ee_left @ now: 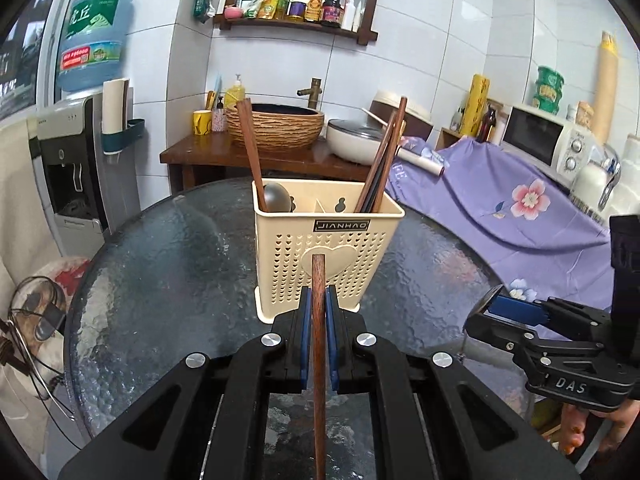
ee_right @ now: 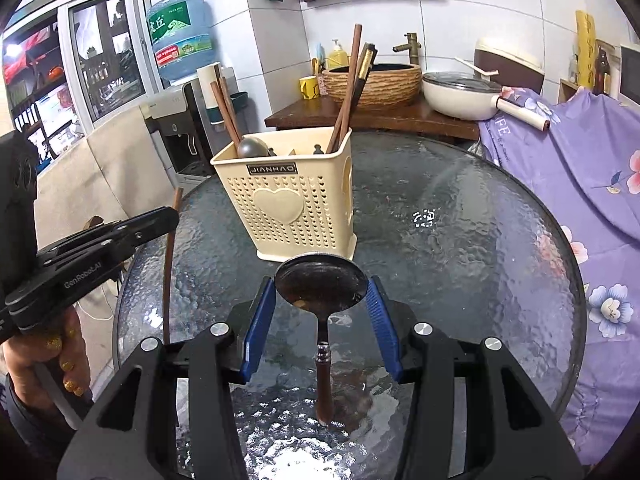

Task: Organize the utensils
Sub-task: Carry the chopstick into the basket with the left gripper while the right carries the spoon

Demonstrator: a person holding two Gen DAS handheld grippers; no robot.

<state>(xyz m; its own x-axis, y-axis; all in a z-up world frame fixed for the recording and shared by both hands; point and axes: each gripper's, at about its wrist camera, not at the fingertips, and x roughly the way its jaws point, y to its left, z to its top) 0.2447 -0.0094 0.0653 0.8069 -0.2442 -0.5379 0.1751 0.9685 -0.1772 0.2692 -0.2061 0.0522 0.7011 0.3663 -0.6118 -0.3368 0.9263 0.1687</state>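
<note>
Gripping one wooden chopstick (ee_left: 319, 344) in our closed left gripper (ee_left: 319, 320), we lift it over the far holder (ee_left: 328, 248) rim and keep it upright. Our right gripper (ee_right: 320, 304) sits open around the spoon (ee_right: 321, 286) on the table (ee_right: 460, 240).

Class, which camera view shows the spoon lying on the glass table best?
The right wrist view: the spoon lies whole between the open right gripper fingers, bowl toward the utensil holder. The left wrist view does not show it.
</note>
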